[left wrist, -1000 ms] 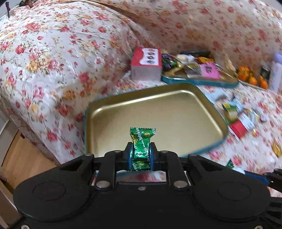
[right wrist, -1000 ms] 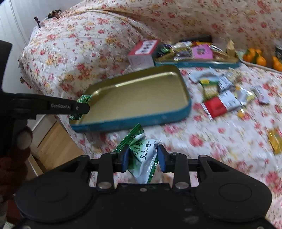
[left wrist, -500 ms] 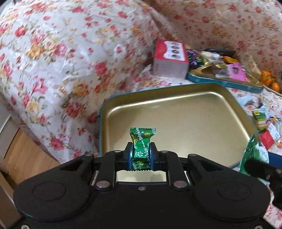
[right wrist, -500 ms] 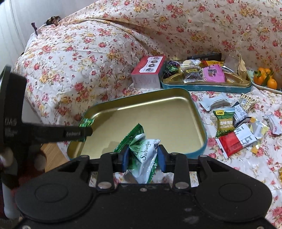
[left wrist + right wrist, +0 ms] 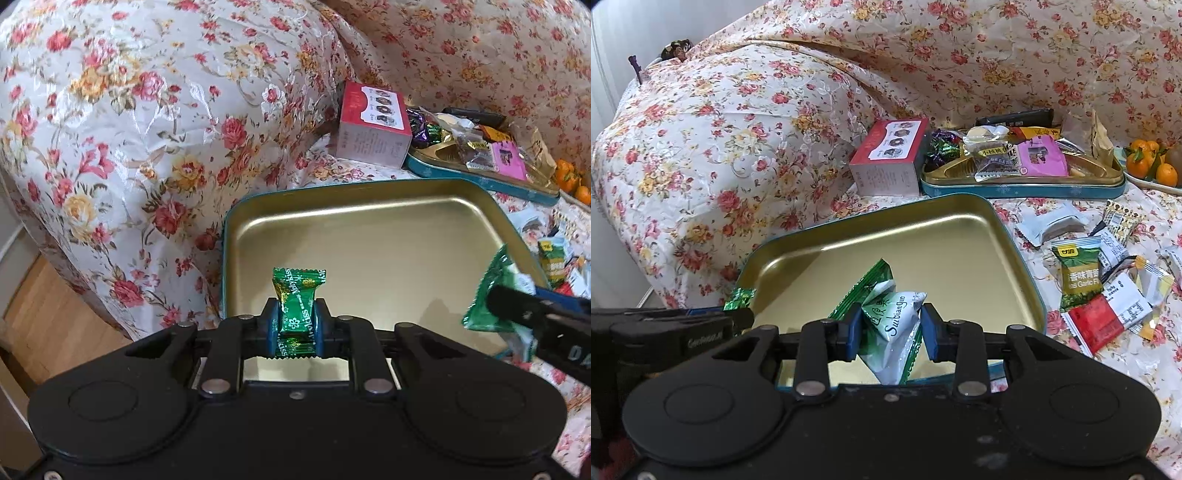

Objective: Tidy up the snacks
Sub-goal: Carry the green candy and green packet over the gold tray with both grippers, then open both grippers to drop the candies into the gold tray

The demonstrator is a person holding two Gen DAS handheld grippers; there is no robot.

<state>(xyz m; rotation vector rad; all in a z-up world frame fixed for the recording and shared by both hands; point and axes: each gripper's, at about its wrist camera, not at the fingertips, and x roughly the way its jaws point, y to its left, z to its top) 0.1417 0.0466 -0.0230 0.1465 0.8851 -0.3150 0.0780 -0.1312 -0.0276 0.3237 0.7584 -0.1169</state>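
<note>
My left gripper [image 5: 295, 328] is shut on a small green candy [image 5: 297, 299] and holds it over the near left edge of an empty gold tin tray [image 5: 369, 236] with a teal rim. My right gripper [image 5: 891, 328] is shut on a green and white snack packet [image 5: 894, 317] over the near side of the same tray [image 5: 923, 236]. The packet also shows at the right of the left wrist view [image 5: 495, 299]. The left gripper's candy shows at the left of the right wrist view [image 5: 738, 297].
A second teal tin [image 5: 1023, 188] with several snacks stands behind the tray, beside a red and white box [image 5: 890, 158]. Loose snack packets [image 5: 1100, 291] lie right of the tray on the floral cloth. Oranges [image 5: 1152, 166] sit far right. Wooden floor [image 5: 44, 314] lies left.
Both grippers have moved forward over the near edge of the gold tray, each still holding its snack. The right gripper's packet has come into the left wrist view.
</note>
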